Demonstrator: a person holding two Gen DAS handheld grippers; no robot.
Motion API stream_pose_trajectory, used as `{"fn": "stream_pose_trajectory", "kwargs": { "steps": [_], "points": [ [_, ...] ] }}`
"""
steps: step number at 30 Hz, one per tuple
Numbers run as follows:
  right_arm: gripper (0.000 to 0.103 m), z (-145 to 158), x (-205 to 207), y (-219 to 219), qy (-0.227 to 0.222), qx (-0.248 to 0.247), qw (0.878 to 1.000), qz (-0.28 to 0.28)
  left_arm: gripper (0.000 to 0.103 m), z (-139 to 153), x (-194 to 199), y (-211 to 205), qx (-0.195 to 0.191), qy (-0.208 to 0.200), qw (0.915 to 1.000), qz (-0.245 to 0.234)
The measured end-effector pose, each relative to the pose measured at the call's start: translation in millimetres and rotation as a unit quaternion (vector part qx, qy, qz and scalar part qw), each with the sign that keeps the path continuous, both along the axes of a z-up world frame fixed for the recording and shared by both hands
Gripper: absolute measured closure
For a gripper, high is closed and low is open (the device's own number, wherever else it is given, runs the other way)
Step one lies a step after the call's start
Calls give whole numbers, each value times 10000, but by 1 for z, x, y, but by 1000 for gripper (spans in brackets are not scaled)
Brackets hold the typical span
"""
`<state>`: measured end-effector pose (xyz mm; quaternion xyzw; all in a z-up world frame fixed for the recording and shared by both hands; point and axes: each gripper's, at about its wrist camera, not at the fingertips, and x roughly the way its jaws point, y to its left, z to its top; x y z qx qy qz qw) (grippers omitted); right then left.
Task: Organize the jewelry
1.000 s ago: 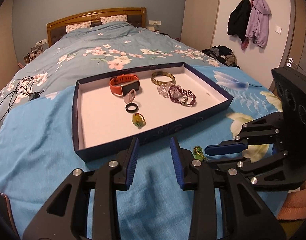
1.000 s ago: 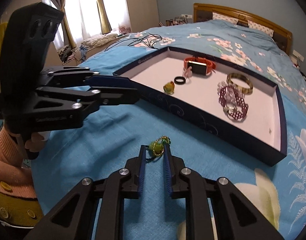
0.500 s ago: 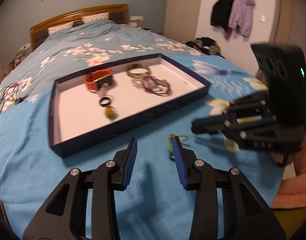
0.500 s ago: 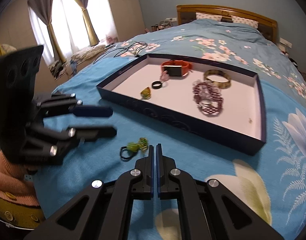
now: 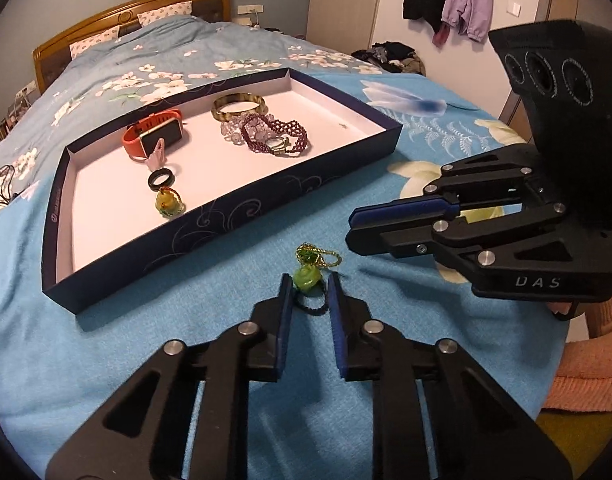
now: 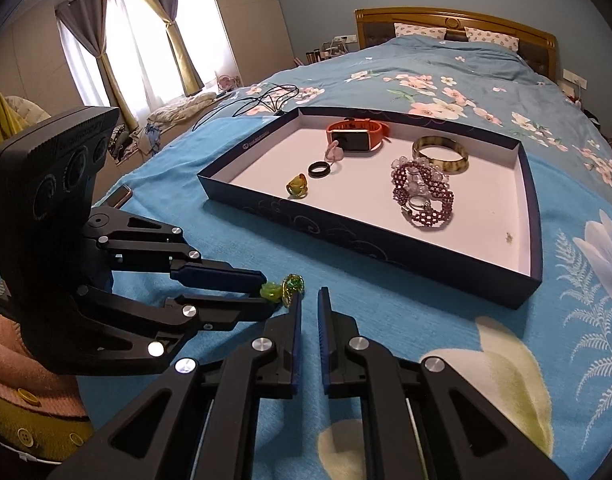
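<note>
A green stone pendant (image 5: 306, 278) with a gold bead chain (image 5: 322, 258) and a black cord lies on the blue bedspread in front of the tray. My left gripper (image 5: 309, 280) straddles it, jaws closing, a sliver of gap still showing on the right. In the right wrist view the pendant (image 6: 271, 290) sits at the tips of the left gripper (image 6: 268, 291). My right gripper (image 6: 310, 296) hovers just right of it, jaws opening by a slit, nothing between them. The navy tray (image 5: 226, 224) holds an orange watch (image 5: 154, 136), black ring (image 5: 161, 179), bangle (image 5: 238, 105) and purple bracelet (image 5: 276, 138).
A second yellow-green pendant (image 5: 168, 202) lies near the tray's front wall. A phone (image 6: 120, 196) and black cables (image 6: 262, 98) rest on the bed left of the tray. A person's pink sleeve (image 5: 586, 368) shows behind the right gripper (image 5: 350, 228).
The right gripper let the pendant drop on the bedspread, backed off and shut, then parted slightly. The left gripper swung over to the pendant, came down and narrowed its jaws around it.
</note>
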<state>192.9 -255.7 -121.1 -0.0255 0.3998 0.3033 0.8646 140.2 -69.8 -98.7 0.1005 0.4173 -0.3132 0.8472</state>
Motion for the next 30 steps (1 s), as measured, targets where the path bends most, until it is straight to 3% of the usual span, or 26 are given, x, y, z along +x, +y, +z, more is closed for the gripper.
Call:
{"fn": "stream_pose_trajectory", "kwargs": {
  "steps": [5, 10, 11, 14, 18, 20, 26, 27, 28, 30],
  "points": [
    [85, 0, -1, 5, -1, -2, 10000, 69, 87, 2, -1, 6, -59, -14, 9999, 85],
    [85, -3, 2, 17, 19, -76, 9998, 164, 87, 2, -2, 16, -77, 0, 9997, 226],
    [85, -3, 3, 18, 36, -102, 9998, 166, 87, 2, -2, 18, -79, 1, 9996, 260],
    [101, -5, 5, 19, 75, -173, 9998, 118, 87, 3, -2, 24, -108, -4, 9994, 340],
    [102, -2, 2, 15, -25, -138, 9999, 32, 87, 4, -2, 28, -161, -18, 9991, 404],
    [102, 0, 1, 13, -43, -104, 9999, 0, 97, 5, -2, 29, -194, -17, 9989, 416],
    [102, 4, -1, 7, -95, -9, 9999, -77, 96, 6, -3, 32, -226, -47, 9987, 446],
    [102, 4, -1, 6, -94, 7, 9999, -88, 91, 6, -4, 32, -227, -74, 9986, 462],
    [102, 4, -1, 5, -95, 6, 9999, -93, 78, 7, -4, 32, -256, -65, 9987, 436],
    [102, 4, -1, 3, -89, 28, 9999, -118, 71, 8, -6, 32, -238, -132, 9987, 423]
  ]
}}
